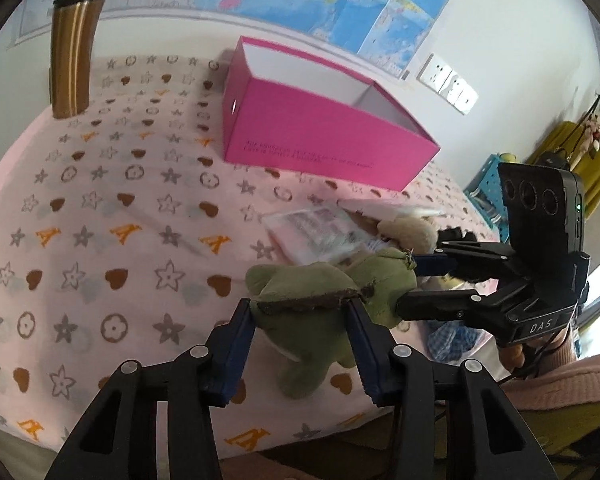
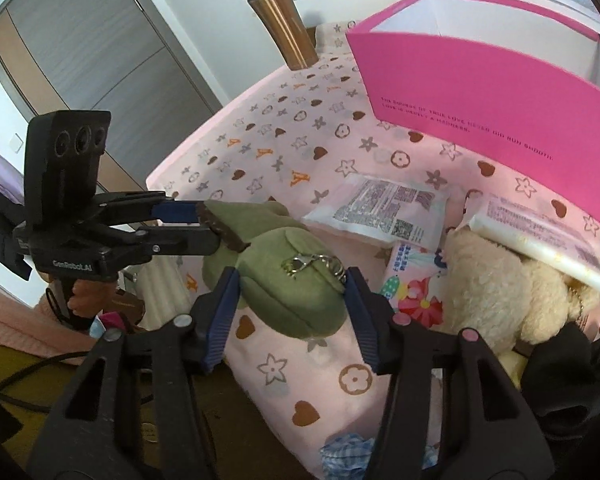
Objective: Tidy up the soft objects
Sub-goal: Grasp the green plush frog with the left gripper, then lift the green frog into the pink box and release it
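**Green plush gripped by both grippers at the near edge of the table**

The green plush toy (image 1: 324, 296) lies on the pink patterned cloth (image 1: 112, 208) near the table's front edge, and 2 grippers meet on it from different sides. The left gripper (image 1: 302, 306) has its blue pads against the toy's dark brown strip (image 1: 300, 303), 1 pad at each end of it, jaws narrowed onto that part. The right gripper (image 2: 292, 280) straddles the toy's rounded end, its 2 pads pressing the sides just beside the small metal clasp (image 2: 314, 266) on top. In the right wrist view the left gripper (image 2: 216, 226) reaches in from the left and pinches the brown strip.

The toy is soft olive-green fabric, lumpy, with stitched seams, a dark brown edge band and a silver keyring clasp.

Just beyond it lie 2 flat wrapped packets (image 2: 380, 210), a flowered packet (image 2: 410, 288) and a cream plush bear (image 2: 496, 284), the bear partly under 1 of the packets. Farther back stands the open pink box (image 1: 324, 132), white inside, with nothing visible inside it. A bronze tumbler (image 1: 74, 52) stands well apart at the far corner.
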